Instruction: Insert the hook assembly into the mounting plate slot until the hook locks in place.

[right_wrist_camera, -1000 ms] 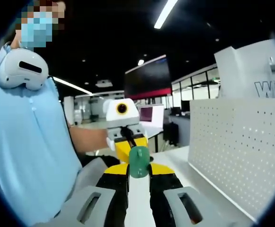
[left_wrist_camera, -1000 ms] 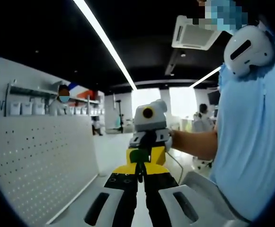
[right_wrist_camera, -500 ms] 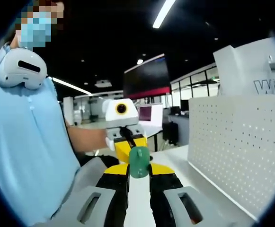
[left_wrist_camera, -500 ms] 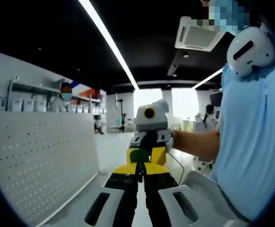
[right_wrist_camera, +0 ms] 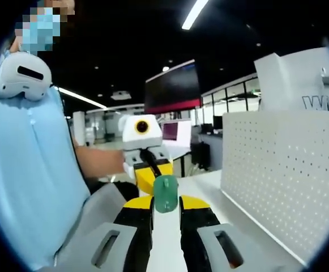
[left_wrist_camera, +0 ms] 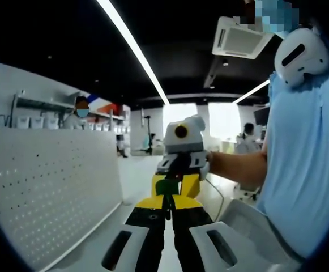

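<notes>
Both grippers are held up off the white desk, facing each other nose to nose beside the white pegboard.

Right gripper: jaws narrow, clamped on a small green hook piece that stands up between the tips. In the left gripper view the same green piece shows on the far side, pinched in the right gripper facing the camera.

Left gripper: jaws close together around something thin and dark at the tips; I cannot tell whether they actually bear on it or what it is. In the right gripper view the left gripper sits just beyond the green piece.

Judgement: the two are brought tip to tip to mate or hand over the hook parts in the air, with the pegboard, likely the mounting plate, kept in frame at the side. Nothing is inserted in the board yet; the hook is well apart from it.
</notes>
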The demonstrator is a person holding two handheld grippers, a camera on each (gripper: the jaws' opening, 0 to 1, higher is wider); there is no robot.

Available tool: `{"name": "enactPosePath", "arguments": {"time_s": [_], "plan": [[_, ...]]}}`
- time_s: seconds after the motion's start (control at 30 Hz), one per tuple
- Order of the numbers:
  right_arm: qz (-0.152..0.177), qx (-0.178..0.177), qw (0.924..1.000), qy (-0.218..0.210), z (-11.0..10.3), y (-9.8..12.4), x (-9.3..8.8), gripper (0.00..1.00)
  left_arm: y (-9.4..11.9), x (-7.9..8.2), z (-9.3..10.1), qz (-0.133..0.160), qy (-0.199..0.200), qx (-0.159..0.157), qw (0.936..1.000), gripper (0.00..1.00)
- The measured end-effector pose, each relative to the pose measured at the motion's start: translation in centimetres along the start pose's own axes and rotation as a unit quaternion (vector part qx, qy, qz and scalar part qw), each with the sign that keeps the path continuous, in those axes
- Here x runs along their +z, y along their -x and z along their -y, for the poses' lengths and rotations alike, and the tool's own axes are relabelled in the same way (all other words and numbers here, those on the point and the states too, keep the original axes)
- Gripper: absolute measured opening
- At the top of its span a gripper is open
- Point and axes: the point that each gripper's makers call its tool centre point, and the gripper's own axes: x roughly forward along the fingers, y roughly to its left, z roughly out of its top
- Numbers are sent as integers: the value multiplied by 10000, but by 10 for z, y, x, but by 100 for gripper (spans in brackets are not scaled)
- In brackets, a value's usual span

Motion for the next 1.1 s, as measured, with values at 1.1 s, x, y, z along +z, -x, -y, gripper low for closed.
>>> {"name": "enactPosePath", "arguments": {"time_s": [1.1], "plan": [[-339,64,9993,135,6,-21,-25,23,1,-53,-5,-1037,-258,144,9942,3]]}}
